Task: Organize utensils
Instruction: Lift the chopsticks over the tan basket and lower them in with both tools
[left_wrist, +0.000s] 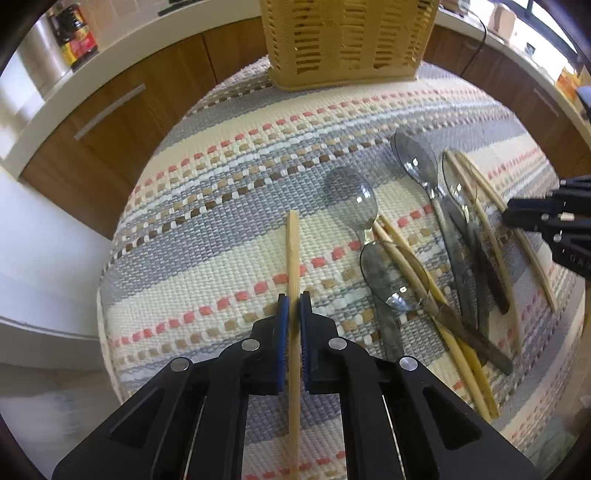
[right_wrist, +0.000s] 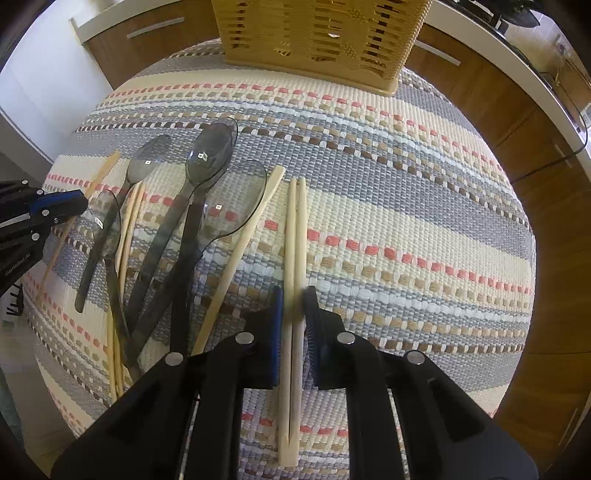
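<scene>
My left gripper is shut on a single bamboo chopstick that points away from me over the striped woven mat. In the right wrist view my right gripper holds a pair of pale chopsticks side by side, its blue pads pressed against them. Several smoky translucent spoons and loose chopsticks lie crossed in a pile between the two grippers. A tan slotted utensil basket stands upright at the mat's far edge.
The mat covers a round table whose edge drops off on all sides. Wooden cabinets under a white counter curve behind it. A dark sauce bottle stands on the counter at the far left. A black cable hangs at the right.
</scene>
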